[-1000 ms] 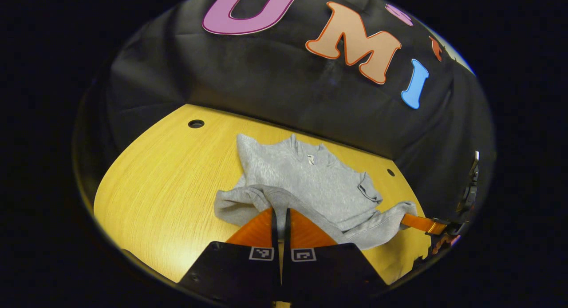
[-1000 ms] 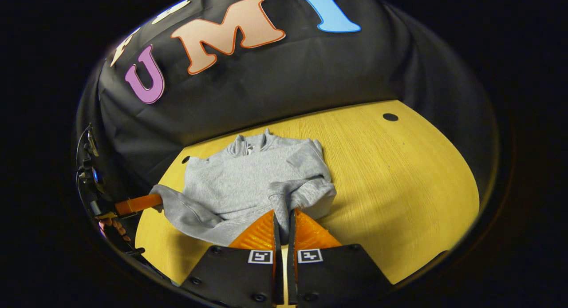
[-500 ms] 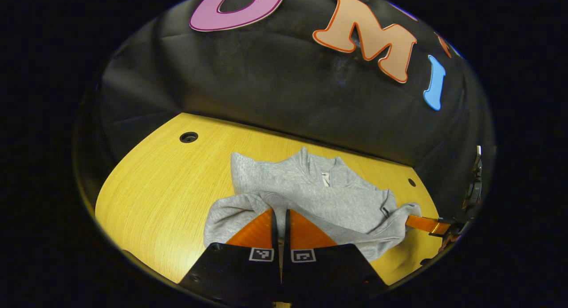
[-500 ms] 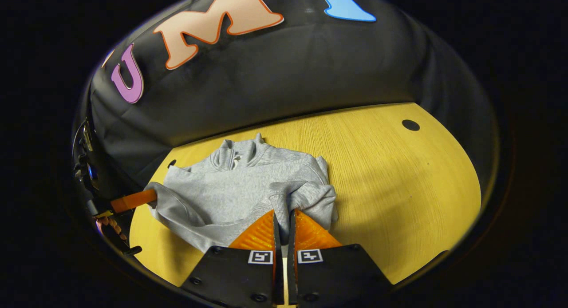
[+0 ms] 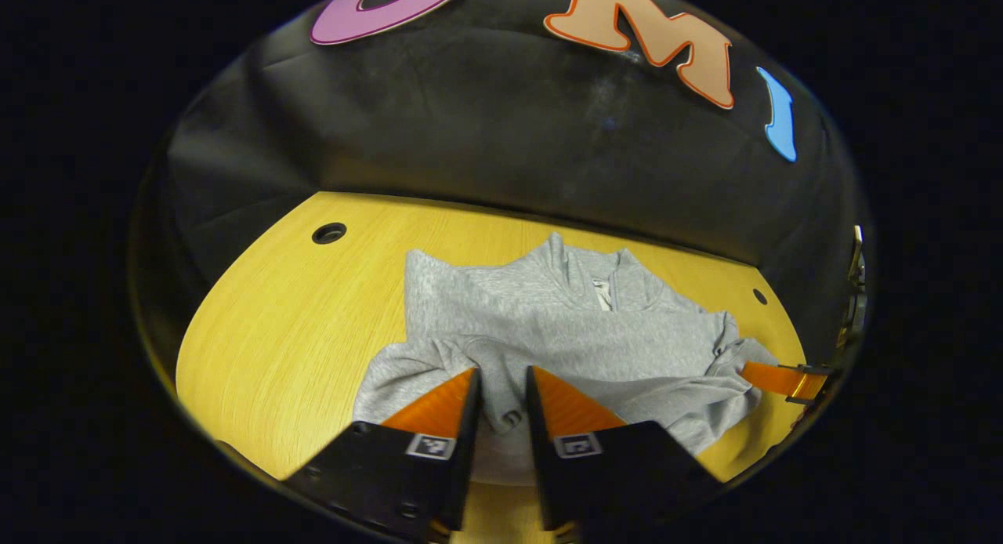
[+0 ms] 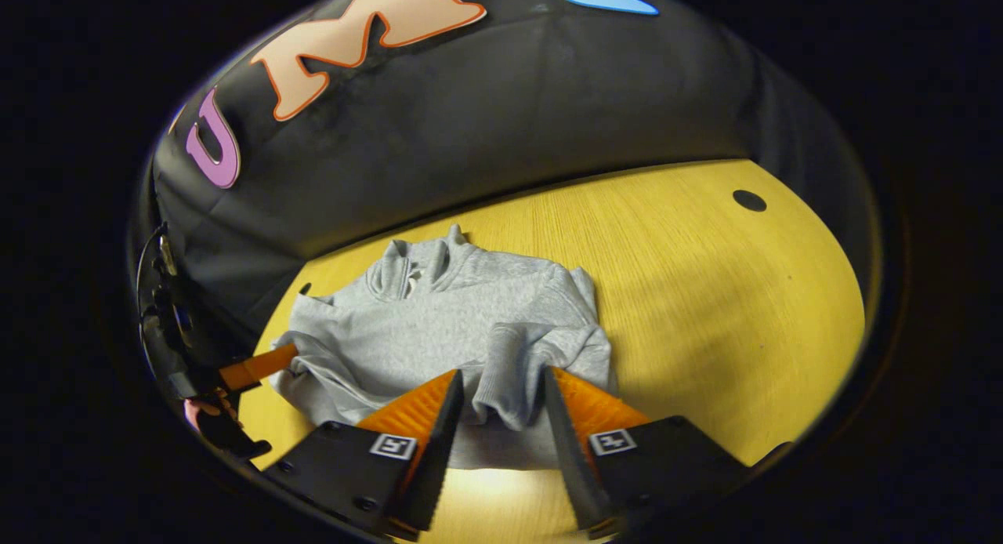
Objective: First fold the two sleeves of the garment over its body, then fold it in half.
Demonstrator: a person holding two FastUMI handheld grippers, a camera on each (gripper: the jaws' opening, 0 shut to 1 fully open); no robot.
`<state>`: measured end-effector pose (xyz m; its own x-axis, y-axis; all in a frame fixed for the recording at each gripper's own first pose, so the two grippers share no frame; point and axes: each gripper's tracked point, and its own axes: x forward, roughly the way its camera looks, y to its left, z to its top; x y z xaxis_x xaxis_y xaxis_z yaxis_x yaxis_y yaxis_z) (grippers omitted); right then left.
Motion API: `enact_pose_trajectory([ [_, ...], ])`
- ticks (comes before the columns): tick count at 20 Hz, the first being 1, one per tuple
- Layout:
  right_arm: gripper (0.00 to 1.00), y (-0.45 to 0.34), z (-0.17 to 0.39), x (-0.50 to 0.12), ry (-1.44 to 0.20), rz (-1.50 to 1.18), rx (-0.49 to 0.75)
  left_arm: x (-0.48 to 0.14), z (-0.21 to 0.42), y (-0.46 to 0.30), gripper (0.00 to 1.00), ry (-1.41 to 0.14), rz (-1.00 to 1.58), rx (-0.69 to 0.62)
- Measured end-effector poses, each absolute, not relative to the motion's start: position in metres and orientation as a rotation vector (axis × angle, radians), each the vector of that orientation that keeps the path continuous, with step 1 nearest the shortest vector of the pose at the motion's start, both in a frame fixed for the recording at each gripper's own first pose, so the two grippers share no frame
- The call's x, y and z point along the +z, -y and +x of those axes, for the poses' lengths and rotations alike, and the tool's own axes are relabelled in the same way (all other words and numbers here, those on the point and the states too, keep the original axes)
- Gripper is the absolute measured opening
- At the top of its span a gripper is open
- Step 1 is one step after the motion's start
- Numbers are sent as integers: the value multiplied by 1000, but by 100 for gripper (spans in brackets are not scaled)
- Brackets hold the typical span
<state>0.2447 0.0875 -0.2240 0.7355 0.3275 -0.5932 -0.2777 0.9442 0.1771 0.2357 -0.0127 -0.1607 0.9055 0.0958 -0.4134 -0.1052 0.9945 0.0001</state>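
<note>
Garment: your grey fleece pullover lies on the yellow wooden surface, both sleeves now laid over its body.
Left hand-held gripper: just spread apart, cuff released.
Right hand-held gripper: likewise parted; half-fold remains.

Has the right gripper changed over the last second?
Yes. The right gripper was clamped on the gray sweatshirt's sleeve; now it has opened, with the sleeve cuff lying loose between its fingers on the yellow table.
</note>
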Motion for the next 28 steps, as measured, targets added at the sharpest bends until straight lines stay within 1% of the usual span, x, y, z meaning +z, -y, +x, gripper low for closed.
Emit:
enact_pose_trajectory([
  [1, 78, -89, 244, -221, -655, 73, 343, -160, 234, 6, 58, -425, 8, 128],
  [2, 85, -90, 244, -214, -631, 65, 348, -154, 230, 0, 78, -425, 33, 139],
  [3, 89, -92, 245, -202, -590, 62, 357, -147, 224, 0, 99, -421, 48, 131],
  [4, 92, -93, 239, -177, -532, 67, 365, -133, 216, 6, 95, -402, 57, 110],
  [5, 98, -93, 233, -159, -491, 73, 371, -123, 212, 9, 95, -380, 58, 95],
  [9, 97, -76, 204, -101, -351, 17, 332, -80, 176, 18, 95, -290, 65, 63],
  [12, 98, -71, 168, -75, -295, -13, 319, -65, 137, 33, 95, -264, 6, 25],
  [13, 93, -71, 155, -68, -276, -24, 314, -64, 123, 39, 95, -253, -16, 11],
  [14, 93, -71, 140, -62, -261, -34, 315, -60, 111, 40, 95, -247, -25, 10],
  [15, 93, -71, 124, -58, -252, -37, 318, -60, 100, 42, 95, -243, -26, 6],
  [16, 97, -73, 108, -56, -246, -35, 318, -62, 82, 41, 94, -249, -25, 1],
  [17, 97, -73, 79, -53, -228, -19, 321, -60, 63, 44, 95, -238, -17, -16],
  [21, 98, -69, 33, -71, -261, -40, 306, -73, 30, 44, 95, -261, 39, -52],
  [22, 97, -72, 24, -77, -274, -33, 305, -77, 25, 46, 95, -260, 54, -59],
  [23, 93, -73, 17, -82, -287, -24, 304, -83, 18, 50, 94, -273, 57, -76],
  [25, 93, -73, 5, -94, -321, -6, 296, -96, 11, 55, 95, -303, 55, -107],
  [26, 98, -74, 3, -95, -323, -2, 292, -101, 7, 55, 95, -318, 56, -112],
  [27, 93, -73, 2, -95, -323, 0, 285, -105, 5, 56, 95, -331, 55, -120],
  [28, 98, -73, 0, -94, -321, 1, 280, -107, 3, 58, 95, -338, 52, -129],
])
